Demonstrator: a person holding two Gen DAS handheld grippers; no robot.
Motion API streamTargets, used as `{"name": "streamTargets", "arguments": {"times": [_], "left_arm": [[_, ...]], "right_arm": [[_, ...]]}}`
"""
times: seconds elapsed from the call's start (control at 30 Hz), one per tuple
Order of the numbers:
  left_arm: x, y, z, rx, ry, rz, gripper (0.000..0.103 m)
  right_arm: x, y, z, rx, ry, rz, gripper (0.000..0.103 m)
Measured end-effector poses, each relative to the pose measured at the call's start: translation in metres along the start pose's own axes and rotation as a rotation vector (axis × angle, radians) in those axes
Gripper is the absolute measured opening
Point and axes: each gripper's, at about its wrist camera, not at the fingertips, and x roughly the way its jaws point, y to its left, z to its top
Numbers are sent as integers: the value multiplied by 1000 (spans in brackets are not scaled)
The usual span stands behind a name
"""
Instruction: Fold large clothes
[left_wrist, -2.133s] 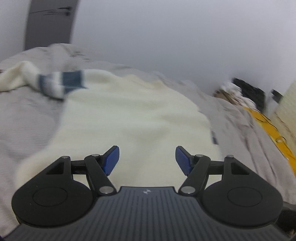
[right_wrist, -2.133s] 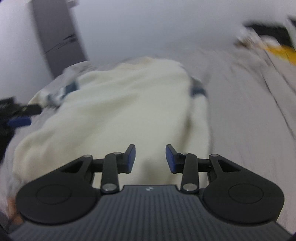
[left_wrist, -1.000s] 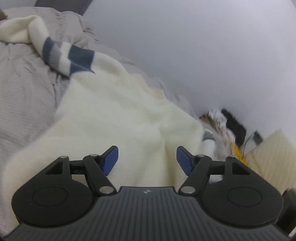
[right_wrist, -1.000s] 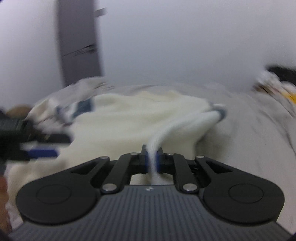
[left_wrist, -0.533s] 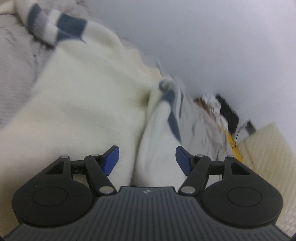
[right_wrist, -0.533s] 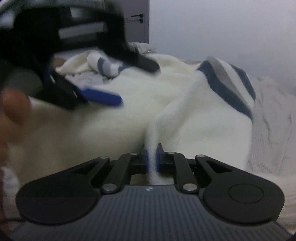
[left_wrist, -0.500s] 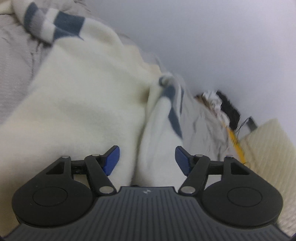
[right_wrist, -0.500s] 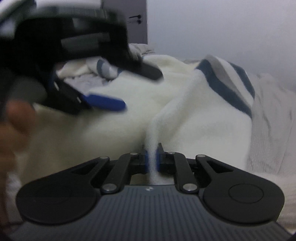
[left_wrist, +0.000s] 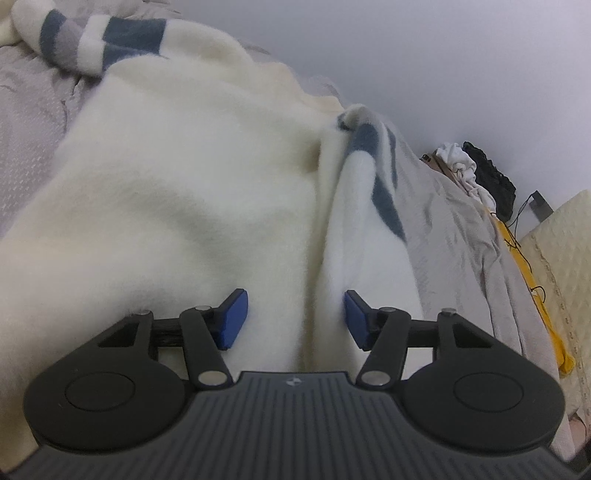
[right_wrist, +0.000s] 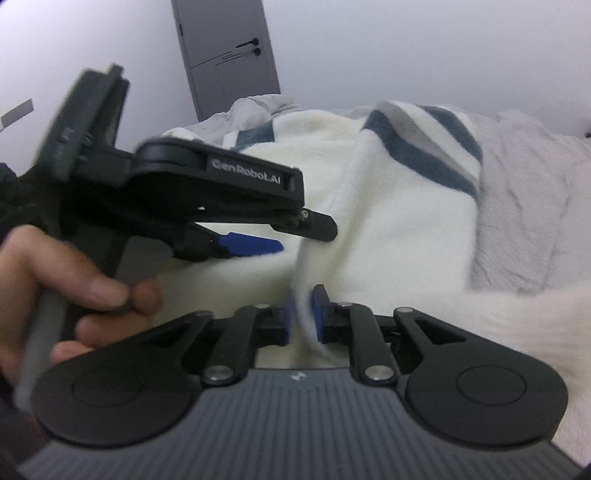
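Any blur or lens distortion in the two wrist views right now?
Left wrist view: sharp, soft even light, fisheye bending the bed edge; cream sweater in focus under the open left gripper. Right wrist view: motion blur on the hand and on the fabric between the right gripper pads, which have just been opening.

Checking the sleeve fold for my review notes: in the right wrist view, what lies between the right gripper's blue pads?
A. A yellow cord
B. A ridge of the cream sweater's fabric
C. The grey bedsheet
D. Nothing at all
B: a blurred ridge of the cream sweater runs down between the pads of the right gripper, whose jaws have just been opening and stand slightly apart around it.
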Motion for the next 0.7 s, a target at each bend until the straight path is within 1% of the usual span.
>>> {"name": "streamTargets", "arguments": {"times": [0.03, 0.07, 0.1, 0.23, 0.27, 0.3, 0.37, 0.4, 0.5, 0.6, 0.7], "left_arm": [[1, 0, 0, 3, 2, 5, 63], [3, -1, 2, 8, 2, 11, 62], [4, -2, 0, 14, 0, 20, 62], [6, -12, -4, 59, 1, 59, 62], [6, -13, -5, 64, -1, 63, 62], [5, -12, -6, 65, -2, 65, 62], [3, -11, -7, 59, -3, 63, 62], [3, -10, -6, 55, -4, 63, 62], [4, -10, -5, 45, -5, 63, 62], [2, -9, -6, 37, -8, 64, 62], [2, -9, -7, 35, -10, 64, 62]], "right_arm": [[-7, 1, -1, 12, -4, 10, 37], [-14, 2, 0, 23, -10, 17, 47], [-22, 5, -4, 33, -16, 24, 52], [-43, 4, -15, 101, -12, 11, 53], [-47, 1, -17, 141, -10, 2, 57], [-48, -5, -17, 182, -11, -3, 66], [-51, -17, -17, 279, -28, -13, 78], [-52, -25, -16, 336, -37, -17, 79], [-48, -50, -19, 515, -48, -15, 79], [-46, -74, -31, 705, -105, -1, 79], [-44, -89, -39, 828, -122, -22, 82]]}}
